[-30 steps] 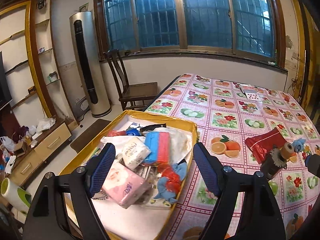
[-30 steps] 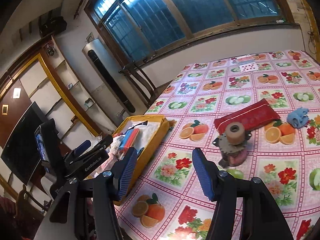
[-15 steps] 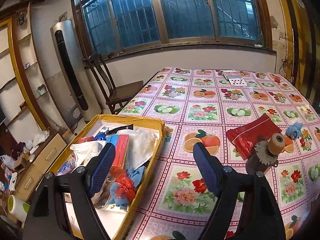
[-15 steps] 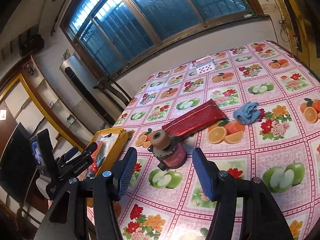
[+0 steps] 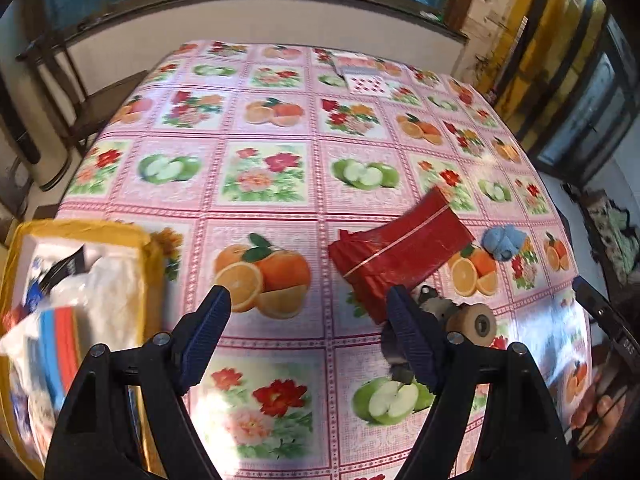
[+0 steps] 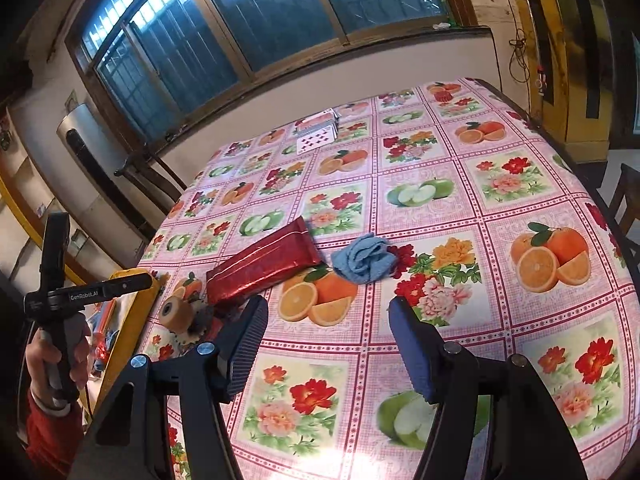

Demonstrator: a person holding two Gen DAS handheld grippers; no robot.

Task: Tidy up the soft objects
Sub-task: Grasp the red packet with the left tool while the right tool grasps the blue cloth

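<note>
The bench (image 6: 500, 208) has a yellow box (image 5: 150, 248) of soft things at its left edge. The red packet (image 6: 264, 266) looks light and crinkly, so hold its middle. Just beside it, the blue cloth (image 6: 362, 258) looks squishy; pinch the top. The left claw (image 5: 306, 336) and right claw (image 6: 328, 344) are wide open and empty.

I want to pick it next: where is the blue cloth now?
In the right wrist view, the blue cloth lies on the tablecloth, just right of the red packet.
</note>
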